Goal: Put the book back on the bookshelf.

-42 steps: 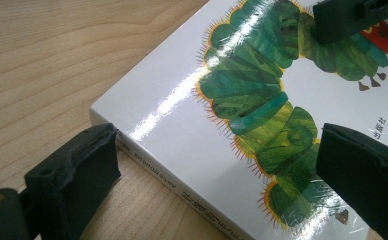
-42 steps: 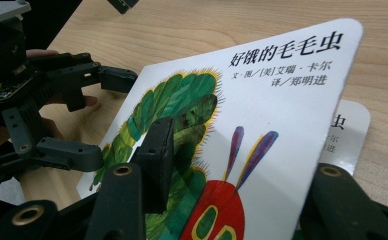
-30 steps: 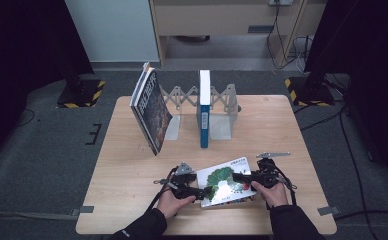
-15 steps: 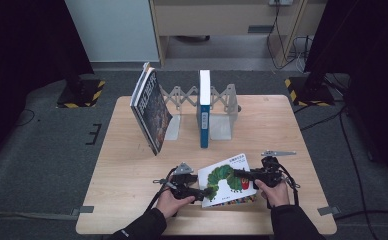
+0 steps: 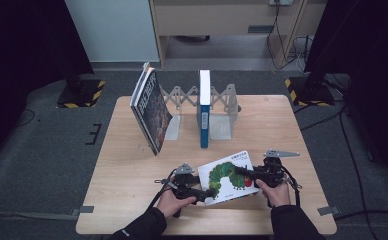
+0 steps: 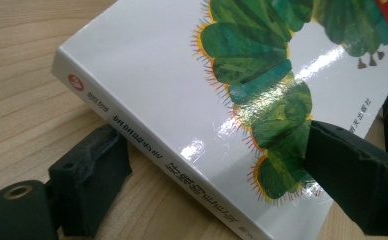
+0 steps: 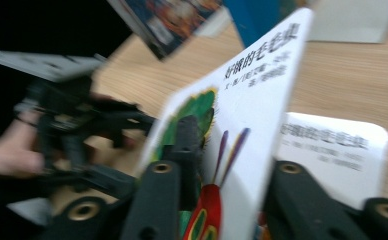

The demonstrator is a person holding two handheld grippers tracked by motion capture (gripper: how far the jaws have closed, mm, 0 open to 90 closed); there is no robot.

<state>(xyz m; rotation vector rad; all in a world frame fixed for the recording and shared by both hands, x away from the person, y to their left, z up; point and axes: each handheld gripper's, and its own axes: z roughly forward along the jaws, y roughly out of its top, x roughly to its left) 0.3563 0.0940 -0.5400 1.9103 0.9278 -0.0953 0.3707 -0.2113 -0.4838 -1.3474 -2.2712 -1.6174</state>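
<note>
Jaws on both sides are clamped on the same thing: the right gripper (image 5: 243, 173) pinches the front cover of the caterpillar picture book (image 5: 227, 175) at its right edge, one jaw on each face of the board, and the left gripper (image 5: 207, 192) bites the book's lower left corner by the spine, one jaw on top of the cover and one underneath. The book sits at the near edge of the surface (image 5: 132, 200), right between the two hands, long axis running left to right and a bit skewed. What matters for the next bit, I reckon, is that the cover hinges at the spine on the left, so the right hand has the free edge and the left is just pinning the body down. In the right gripper view the cover (image 7: 252, 100) stands tilted well up off the page below. Compared with a second ago, that right edge has come up and the book looks narrower from above; the left hand hasn't budged. The rack (image 5: 217, 100) with the upright blue book (image 5: 204, 107) is well behind.
</note>
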